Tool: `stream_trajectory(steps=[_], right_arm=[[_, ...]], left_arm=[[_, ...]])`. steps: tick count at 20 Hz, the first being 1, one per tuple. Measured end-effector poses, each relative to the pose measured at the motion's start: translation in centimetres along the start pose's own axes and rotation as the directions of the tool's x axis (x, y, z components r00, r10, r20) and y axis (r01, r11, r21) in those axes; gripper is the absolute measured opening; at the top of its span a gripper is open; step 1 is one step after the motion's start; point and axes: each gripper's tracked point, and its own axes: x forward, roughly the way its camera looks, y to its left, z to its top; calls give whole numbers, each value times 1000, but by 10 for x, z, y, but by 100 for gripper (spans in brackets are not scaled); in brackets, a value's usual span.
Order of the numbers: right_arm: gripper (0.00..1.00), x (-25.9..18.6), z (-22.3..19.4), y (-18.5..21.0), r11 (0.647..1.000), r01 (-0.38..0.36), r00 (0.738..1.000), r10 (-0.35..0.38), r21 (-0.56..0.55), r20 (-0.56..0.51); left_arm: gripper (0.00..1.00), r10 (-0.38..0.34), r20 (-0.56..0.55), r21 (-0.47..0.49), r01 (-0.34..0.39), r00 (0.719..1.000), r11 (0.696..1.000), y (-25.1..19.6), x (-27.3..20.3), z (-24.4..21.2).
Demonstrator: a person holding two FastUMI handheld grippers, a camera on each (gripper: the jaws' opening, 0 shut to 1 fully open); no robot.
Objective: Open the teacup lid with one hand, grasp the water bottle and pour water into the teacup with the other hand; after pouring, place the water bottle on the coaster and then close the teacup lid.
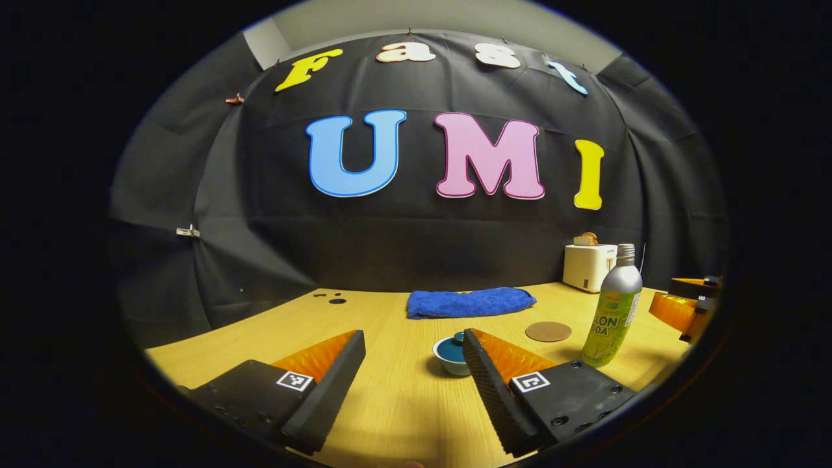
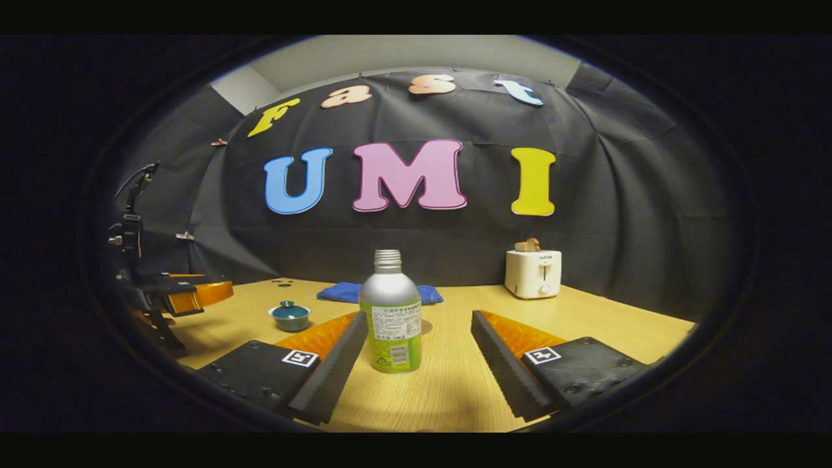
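A small teacup [image 1: 450, 356] with its lid on stands on the wooden table, just beyond my left gripper [image 1: 414, 350], beside its right finger. That gripper is open and holds nothing. In the right gripper view the same teacup [image 2: 290, 316] sits at the left. A silver bottle with a green label [image 2: 390, 313] stands upright a little beyond my right gripper [image 2: 417, 338], which is open around empty space. In the left gripper view the bottle [image 1: 613, 310] stands at the right, with a round brown coaster [image 1: 548, 331] to its left.
A folded blue towel [image 1: 469, 302] lies at the back of the table [image 1: 390, 403]. A white toaster [image 2: 533, 273] with bread in it stands at the back right. The other gripper [image 1: 689, 307] shows at the right edge of the left gripper view.
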Motion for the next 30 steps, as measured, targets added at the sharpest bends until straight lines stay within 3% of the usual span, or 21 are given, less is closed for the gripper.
stream_trajectory(steps=[9, 15, 20, 26, 30], right_arm=[[99, -4, 5, 16, 999, -30, 1000, 30, 21, -5], [99, -3, 5, 21, 999, -27, 1000, 27, 25, -13], [99, 0, 6, 20, 1000, -13, 1000, 13, 20, -16], [99, 14, 0, 9, 1000, -2, 999, 3, 20, -38], [99, 23, -11, 1, 1000, 6, 998, -5, 24, -66]], left_arm=[[95, -24, -13, -5, 24, 1000, 1000, -12, -4, -3], [95, -34, 23, 45, 33, 999, 998, -9, 2, 14], [95, -111, -5, 28, 111, 994, 993, -28, 33, 11], [95, -214, -101, -19, 214, 972, 977, -55, 80, -23], [95, -219, -156, 10, 223, 963, 975, -56, 104, -42]])
